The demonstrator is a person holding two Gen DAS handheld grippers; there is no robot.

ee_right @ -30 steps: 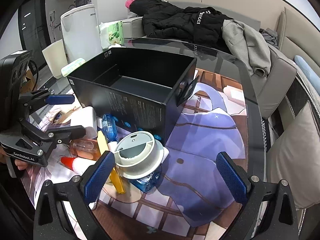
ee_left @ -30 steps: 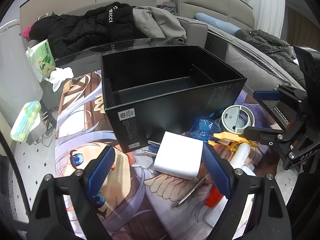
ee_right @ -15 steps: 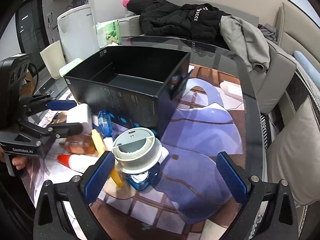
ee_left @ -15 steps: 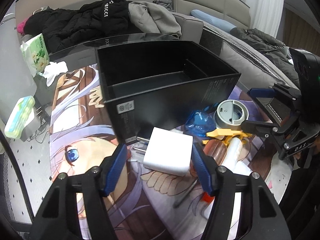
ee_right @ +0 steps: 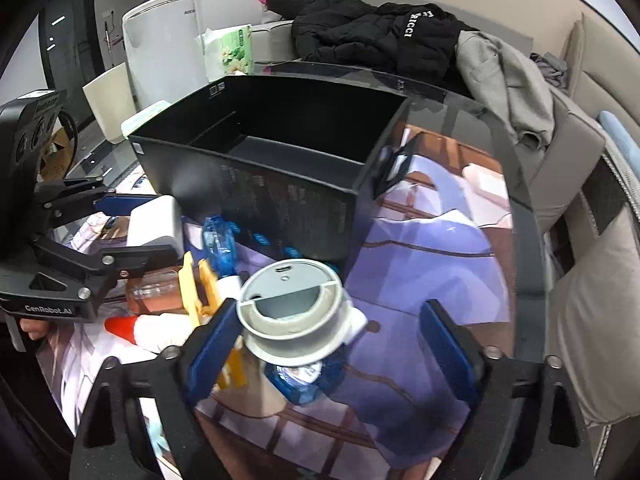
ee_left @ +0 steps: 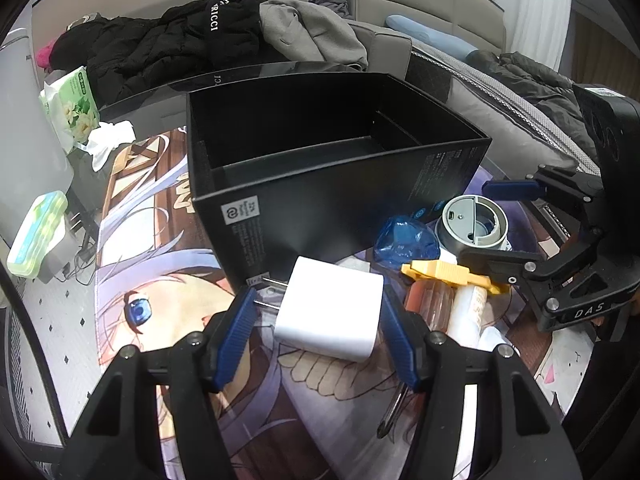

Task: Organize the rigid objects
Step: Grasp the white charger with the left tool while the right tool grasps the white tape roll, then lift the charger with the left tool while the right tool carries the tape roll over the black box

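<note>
Ahead of both my tongs stands the open black box, with a recycling mark and fine white print on its near wall that I cannot read; its inside is bare, with a divider at the far right end. Beyond it a black jacket shows the letters "RICCI". The printed mat under everything lies free to the left of my left gripper and to the right of my right gripper, where the round glass table edge curves past. My left gripper brackets the white charger: the right blue pad touches its side, the left pad sits just off its other side beside the two prongs, which point toward the box wall. Its body reads "GenRobot.AI" seen from the right wrist; my right gripper's reads "DAS". My right gripper is spread wide, the grey round lid just beside its left finger, nothing pinched. A yellow clip, a clear bottle and a red-tipped tube crowd between the two tongs.
</note>
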